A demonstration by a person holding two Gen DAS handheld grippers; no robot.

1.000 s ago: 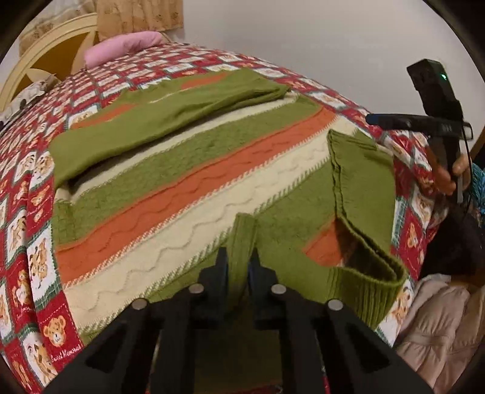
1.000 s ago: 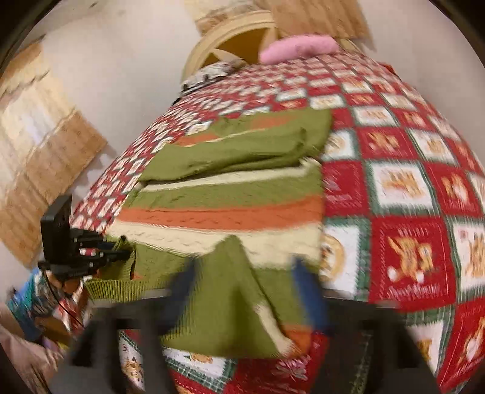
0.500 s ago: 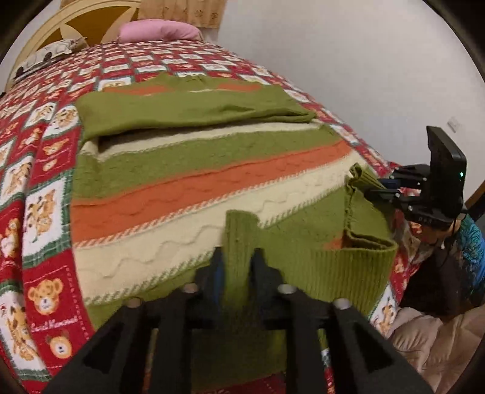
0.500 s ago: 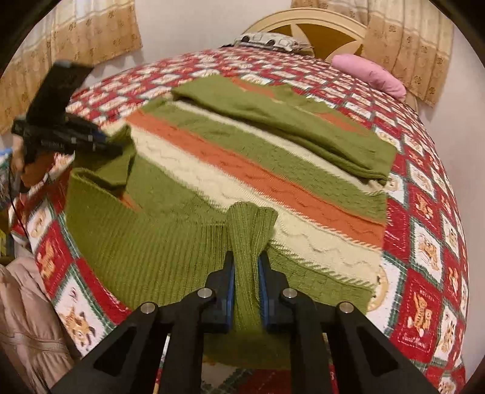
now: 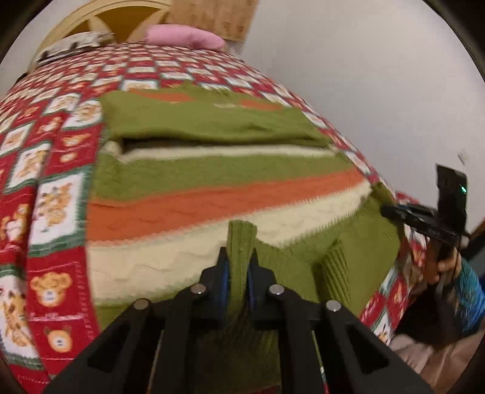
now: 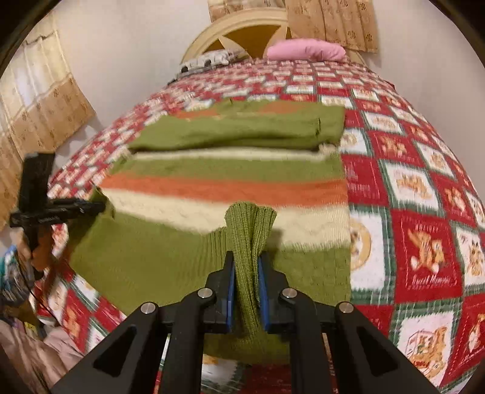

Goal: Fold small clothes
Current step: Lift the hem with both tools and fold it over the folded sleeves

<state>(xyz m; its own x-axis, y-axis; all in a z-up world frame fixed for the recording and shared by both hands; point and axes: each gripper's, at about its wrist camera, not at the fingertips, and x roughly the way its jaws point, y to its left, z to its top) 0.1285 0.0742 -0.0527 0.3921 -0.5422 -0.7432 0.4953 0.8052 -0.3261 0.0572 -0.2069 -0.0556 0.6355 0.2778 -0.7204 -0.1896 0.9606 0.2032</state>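
A small knitted sweater [image 5: 212,169] with green, orange and cream stripes lies flat on the bed, its sleeves folded across the far end; it also shows in the right wrist view [image 6: 230,172]. My left gripper [image 5: 239,257] is shut on a pinch of the green ribbed hem [image 5: 241,239] at the near left corner. My right gripper [image 6: 246,260] is shut on a bunch of the green hem [image 6: 250,224] at the near right corner. Each gripper shows in the other's view, at the far side of the hem: the right gripper [image 5: 386,210] and the left gripper [image 6: 100,207].
The bed carries a red, white and green bear-patterned quilt [image 6: 424,218]. A pink pillow [image 6: 306,50] and a cream headboard [image 6: 242,28] are at the far end. A white wall [image 5: 363,75] runs along one side. Beige clothing [image 6: 33,348] lies below the near bed edge.
Both grippers have swung round with the hem held, now facing straight up the bed. The hem is lifted and drawn a little toward the striped part.
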